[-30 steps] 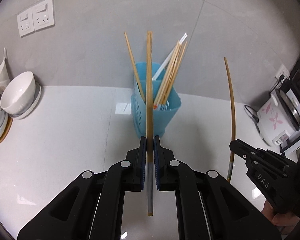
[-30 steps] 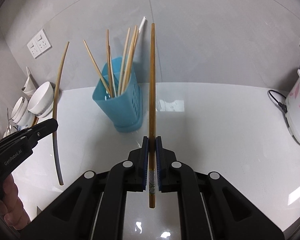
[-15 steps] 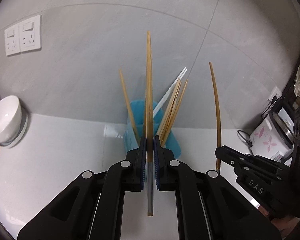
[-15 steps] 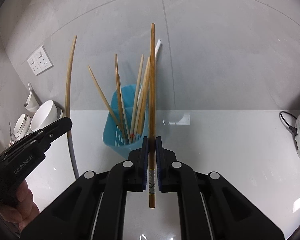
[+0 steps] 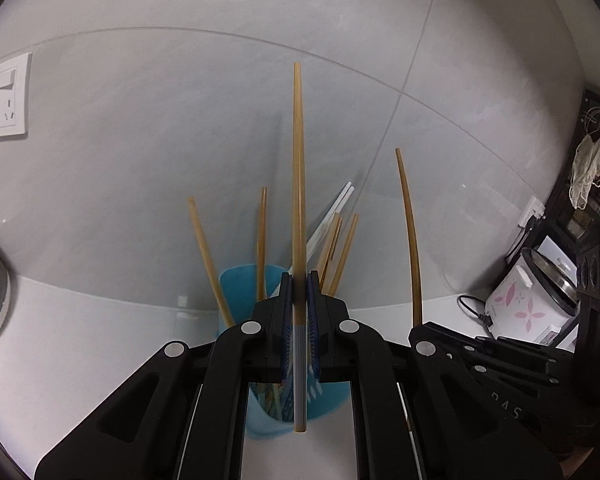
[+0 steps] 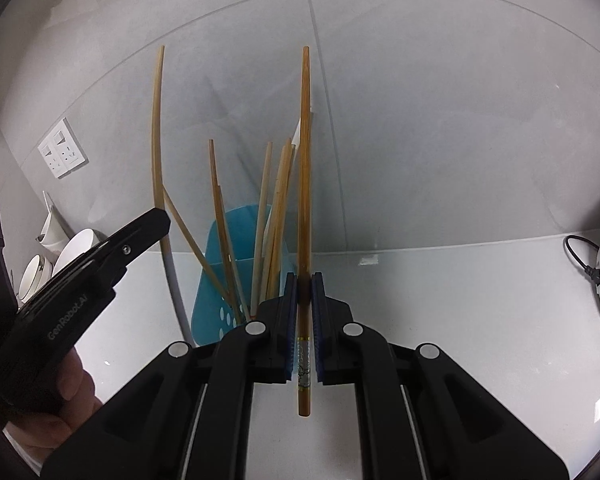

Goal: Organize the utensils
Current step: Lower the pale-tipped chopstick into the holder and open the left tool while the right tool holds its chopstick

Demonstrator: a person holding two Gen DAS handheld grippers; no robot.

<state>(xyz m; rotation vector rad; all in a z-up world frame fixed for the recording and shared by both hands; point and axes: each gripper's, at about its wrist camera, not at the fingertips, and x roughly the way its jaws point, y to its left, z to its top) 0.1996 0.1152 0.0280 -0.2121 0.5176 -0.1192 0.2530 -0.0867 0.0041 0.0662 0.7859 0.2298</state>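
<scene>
Left wrist view: my left gripper (image 5: 299,280) is clamped on a long bamboo chopstick with a grey ribbed handle end (image 5: 299,184), held upright. Directly behind and below it stands the light blue perforated plastic utensil holder (image 5: 240,284) on the white glossy countertop (image 5: 80,332), with several wooden chopsticks (image 5: 342,252) leaning inside. A white rice cooker with pink flowers (image 5: 528,304) sits at far right, and a white wall socket plate (image 5: 6,96) at left.

Right wrist view: my right gripper (image 6: 304,284) is pinched tight on a darker brown bamboo chopstick with a printed handle (image 6: 305,184), upright, just right of the holder (image 6: 216,304). White ceramic bowls (image 6: 74,248) are stacked far left
</scene>
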